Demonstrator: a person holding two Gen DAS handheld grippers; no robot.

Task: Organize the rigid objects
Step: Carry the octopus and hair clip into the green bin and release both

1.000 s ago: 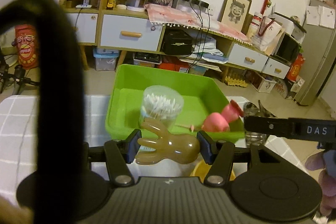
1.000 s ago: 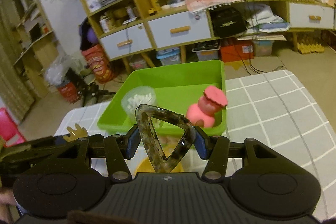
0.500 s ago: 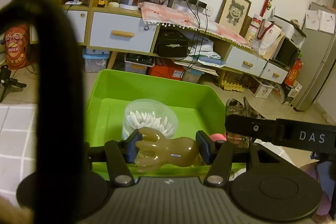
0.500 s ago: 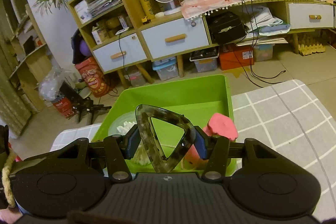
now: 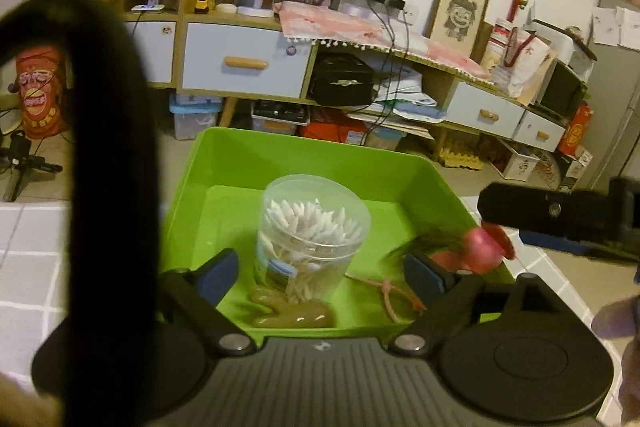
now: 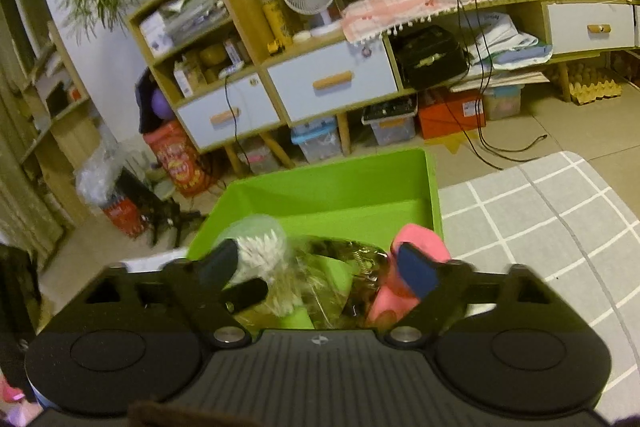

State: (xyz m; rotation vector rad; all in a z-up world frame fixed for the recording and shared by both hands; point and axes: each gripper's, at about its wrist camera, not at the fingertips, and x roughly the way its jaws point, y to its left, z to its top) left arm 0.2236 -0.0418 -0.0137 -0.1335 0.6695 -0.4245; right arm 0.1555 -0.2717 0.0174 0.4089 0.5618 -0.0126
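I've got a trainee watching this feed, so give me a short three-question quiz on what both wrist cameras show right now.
1. True or false: the left gripper grips the brown cactus-shaped piece.
2. Which stands upright in the green bin? A) cotton swab jar B) fan C) picture frame
3. Fill in: the tortoiseshell hair claw sits below the right gripper, whose jaws are ____.

Key: 1 false, it lies on the bin floor; 2 A; 3 open.
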